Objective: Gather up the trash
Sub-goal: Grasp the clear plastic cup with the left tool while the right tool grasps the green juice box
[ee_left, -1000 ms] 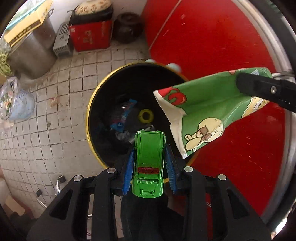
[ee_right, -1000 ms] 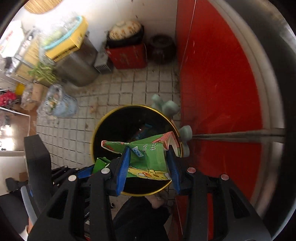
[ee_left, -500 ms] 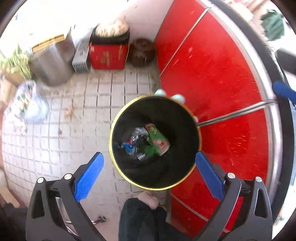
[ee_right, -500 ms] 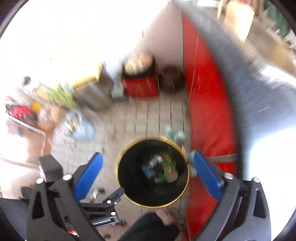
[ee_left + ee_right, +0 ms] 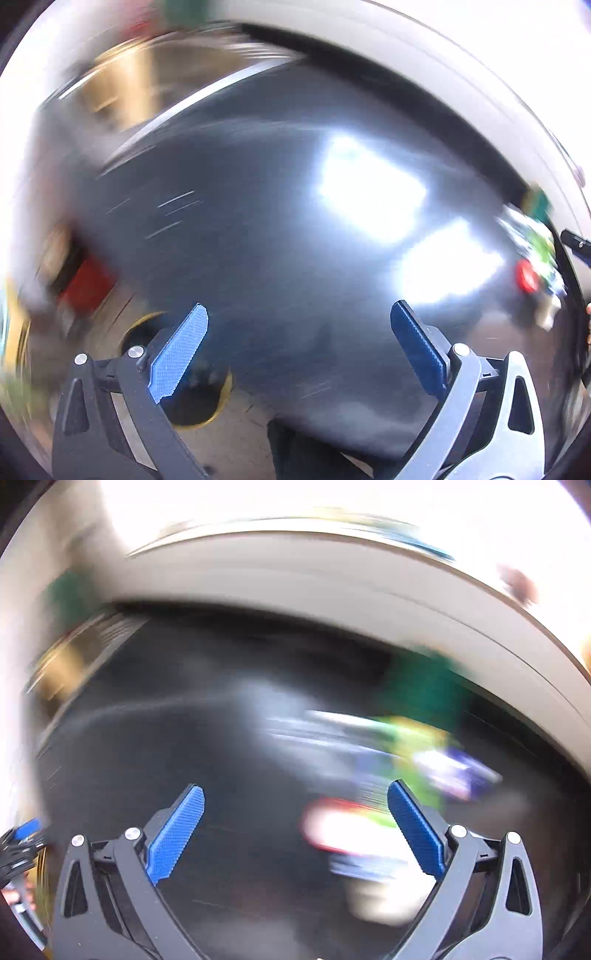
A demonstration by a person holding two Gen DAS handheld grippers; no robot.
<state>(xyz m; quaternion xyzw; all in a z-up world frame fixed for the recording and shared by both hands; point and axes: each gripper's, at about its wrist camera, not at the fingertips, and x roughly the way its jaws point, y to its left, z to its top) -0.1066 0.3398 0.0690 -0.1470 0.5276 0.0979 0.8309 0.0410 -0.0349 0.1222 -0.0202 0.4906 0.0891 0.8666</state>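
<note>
Though both views are smeared by motion, a heap of trash (image 5: 388, 775) remains on the dark counter (image 5: 221, 775), right of centre in the right-wrist view, so collecting is unfinished. The left claw (image 5: 295, 343) and right claw (image 5: 295, 819) both gape wide, empty, touching nothing.

The left gripper (image 5: 297, 334) stands wide apart, its blue ribbed pads (image 5: 179, 349) empty, over a broad, dark, glossy tabletop (image 5: 258, 229) smeared by blur and bright glare. Below and behind its left finger lies a round black bin with a yellow rim (image 5: 192, 406). Far to its right sits a blurred heap of green, red and white litter (image 5: 535, 262).
</note>
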